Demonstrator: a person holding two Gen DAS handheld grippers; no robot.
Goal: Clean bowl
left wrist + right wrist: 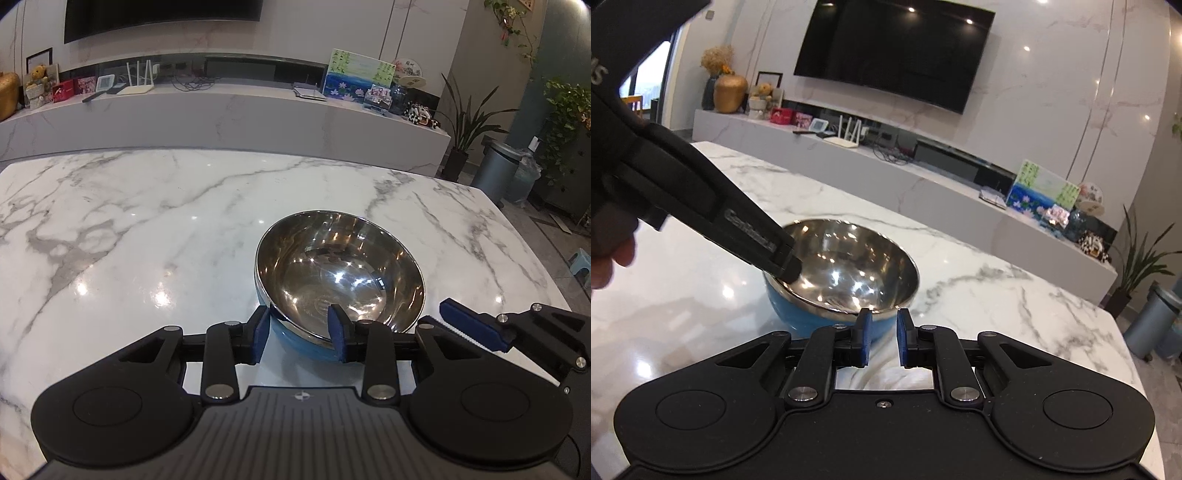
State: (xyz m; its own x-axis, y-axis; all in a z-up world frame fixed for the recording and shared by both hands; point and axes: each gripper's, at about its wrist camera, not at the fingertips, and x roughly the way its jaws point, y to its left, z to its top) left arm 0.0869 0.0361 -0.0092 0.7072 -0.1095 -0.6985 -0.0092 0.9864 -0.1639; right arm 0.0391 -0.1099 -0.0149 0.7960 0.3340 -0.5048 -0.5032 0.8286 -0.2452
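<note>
A steel bowl with a blue outside stands on the white marble table. My left gripper is closed on the bowl's near rim, one blue pad inside the bowl and one outside. In the right wrist view the bowl sits just ahead, and the left gripper reaches down onto its left rim. My right gripper hovers low just before the bowl's near side, jaws slightly apart and empty. Its blue-padded finger shows at the left view's right edge.
A marble TV bench with a router, boxes and a painting runs behind the table, under a wall TV. A grey bin and potted plants stand right of the table's far right corner.
</note>
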